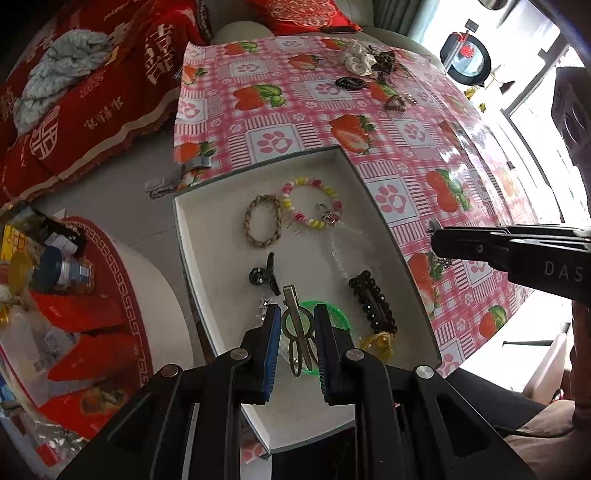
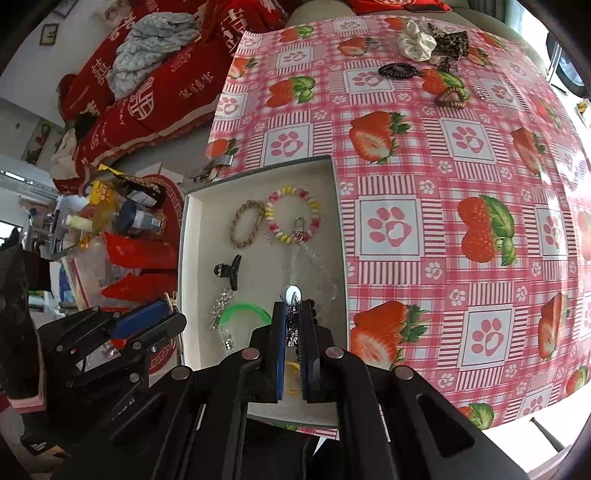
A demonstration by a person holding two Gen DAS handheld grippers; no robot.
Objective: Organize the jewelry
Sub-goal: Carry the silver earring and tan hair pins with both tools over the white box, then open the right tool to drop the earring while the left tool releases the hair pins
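Strawberry-print tablecloth (image 2: 461, 177), red embroidered blanket (image 1: 92, 110), grey crumpled cloth (image 1: 62, 62), red cushion (image 1: 299, 14)

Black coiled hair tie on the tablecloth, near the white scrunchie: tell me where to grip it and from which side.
Come from straight above the black coiled hair tie. It lies flat on the tablecloth, so probably drop one finger inside the ring and one outside, pinching the coil on its near side, away from the white scrunchie.

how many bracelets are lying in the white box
3 plainly show: a tan braided bracelet at the far end, a pink and yellow beaded bracelet beside it, a green bracelet near the tongs. Others may be hidden.
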